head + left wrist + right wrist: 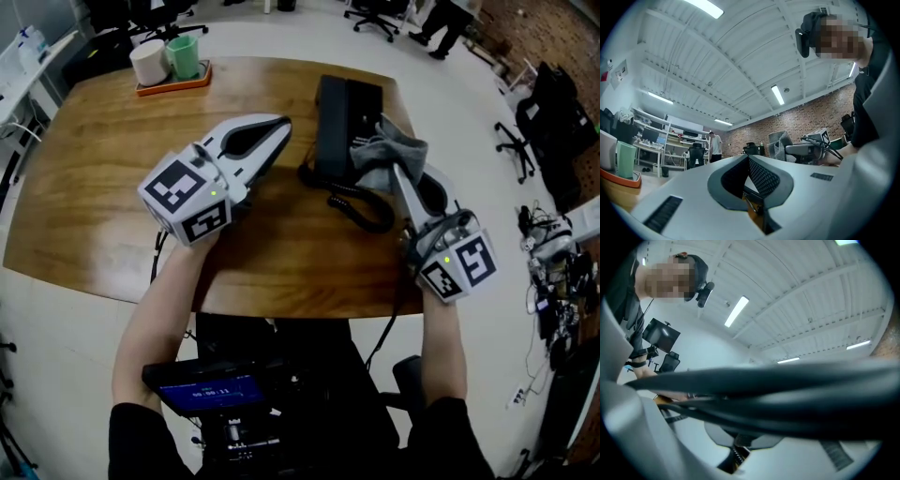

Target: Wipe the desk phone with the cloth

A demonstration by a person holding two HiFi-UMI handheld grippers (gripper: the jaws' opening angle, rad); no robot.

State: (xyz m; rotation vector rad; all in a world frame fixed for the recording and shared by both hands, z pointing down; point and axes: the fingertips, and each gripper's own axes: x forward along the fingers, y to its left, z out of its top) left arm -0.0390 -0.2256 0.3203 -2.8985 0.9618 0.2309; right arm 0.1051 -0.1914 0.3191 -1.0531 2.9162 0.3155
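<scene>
1. Counter: wooden top with rounded corners, standing on a pale floor. It carries every item below.

2. Left gripper: white body with a square-marker cube at the rear, held over the middle of the counter. The tip points at the near left edge of the desk phone and lies just beside it. In the left gripper view its fingers meet at the tip, closed, with nothing between the mesh pads. Whether it rests on the wood cannot be told.

3. Right gripper: same make, with the marker cube near the counter's front edge. It is angled up toward the phone's right side. In the head view its narrow fingers are drawn together and pinching the cloth. In the right gripper view a blurred dark band crosses the picture and hides the tips.

4. Desk phone: black and oblong, lying at the far centre-right of the counter with its long side running away from the person.

5. Cloth: grey and crumpled, bunched against the phone's near right corner and touching it.

6. Tray: orange, at the far left corner, well apart from the phone.

7. Coiled cord: black, looped on the wood just in front of the phone, between the two grippers.

8. White cup and green cup: upright, side by side on the tray.
</scene>
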